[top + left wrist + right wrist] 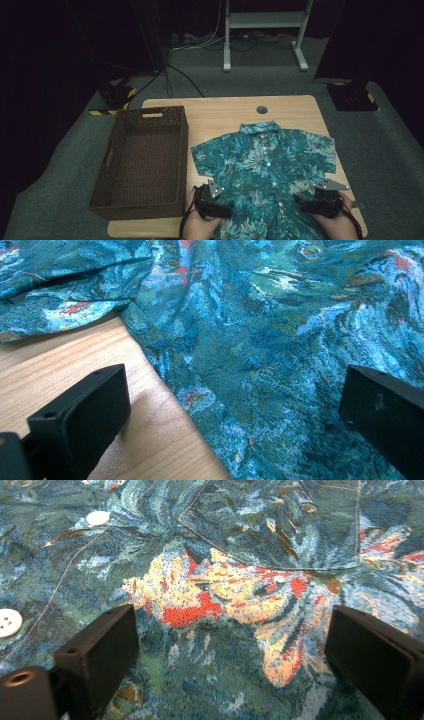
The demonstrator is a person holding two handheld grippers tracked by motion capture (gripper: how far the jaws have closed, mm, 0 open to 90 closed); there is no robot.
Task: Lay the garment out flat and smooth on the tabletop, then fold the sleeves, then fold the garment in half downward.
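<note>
A teal floral short-sleeved shirt (pixel 265 165) lies spread flat on the wooden table (pixel 220 112), collar at the far side. My left gripper (pixel 216 204) sits low at the shirt's near left edge; in the left gripper view its jaws stand wide apart, one over bare wood, one over the cloth (pixel 260 355). My right gripper (pixel 312 204) rests at the shirt's near right side. In the right gripper view its jaws are spread over the fabric (pixel 225 600) beside white buttons (pixel 98 517), with nothing pinched between them.
A dark brown woven basket (pixel 142 162) stands on the table's left part, close to the shirt's left sleeve. A round grommet hole (pixel 261 109) is in the table's far edge. A white metal frame (pixel 262 30) and cables lie on the floor behind.
</note>
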